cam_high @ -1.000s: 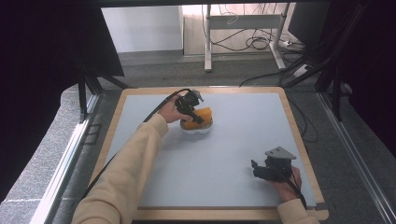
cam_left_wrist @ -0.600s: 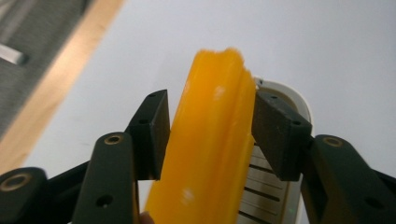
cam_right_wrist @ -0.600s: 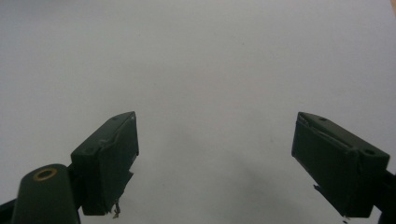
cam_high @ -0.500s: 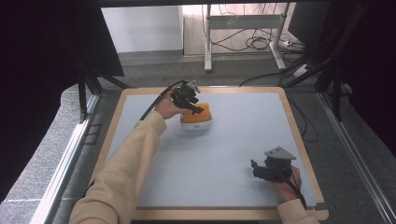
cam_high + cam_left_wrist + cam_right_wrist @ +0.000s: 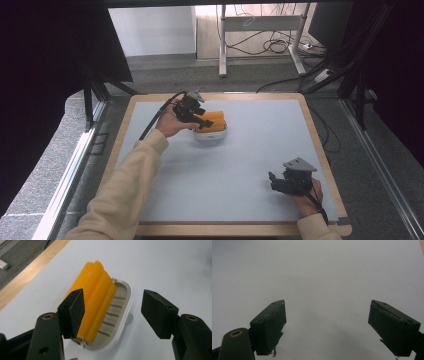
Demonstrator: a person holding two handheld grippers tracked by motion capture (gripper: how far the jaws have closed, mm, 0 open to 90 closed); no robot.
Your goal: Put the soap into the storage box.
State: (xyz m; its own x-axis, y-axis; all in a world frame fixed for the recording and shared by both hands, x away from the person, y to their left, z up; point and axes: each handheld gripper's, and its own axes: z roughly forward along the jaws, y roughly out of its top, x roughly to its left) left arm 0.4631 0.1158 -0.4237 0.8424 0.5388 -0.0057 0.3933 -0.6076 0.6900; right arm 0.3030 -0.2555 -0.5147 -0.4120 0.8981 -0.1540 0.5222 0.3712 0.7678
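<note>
Black jaws of the left gripper (image 5: 113, 312) stand wide and have just been opening; nothing is pinched between them, pads clear of everything. Just beyond them sits an orange block (image 5: 93, 297), ridged lengthwise, lying in a white oval dish (image 5: 122, 317) with a slatted floor, probably soap in a soap dish. In the high view the left gripper (image 5: 196, 114) hovers at the left edge of the dish (image 5: 210, 135), with the block (image 5: 215, 119) on top, at the far centre-left of the pale blue table (image 5: 240, 165).

Handling guess: block looks light, stiff, likely waxy and slippery; it lies loose in the dish and would slide or tip out if nudged. Best hold: across its long flat sides, mid-length, firm but not crushing. Dish looks like hard plastic, light, liable to skate on the smooth top; grab it by the rim on a long side.

Right gripper (image 5: 285, 181) rests near right on the table, well apart from the dish, jaws wide and empty, bare table ahead of the right gripper (image 5: 327, 322).
</note>
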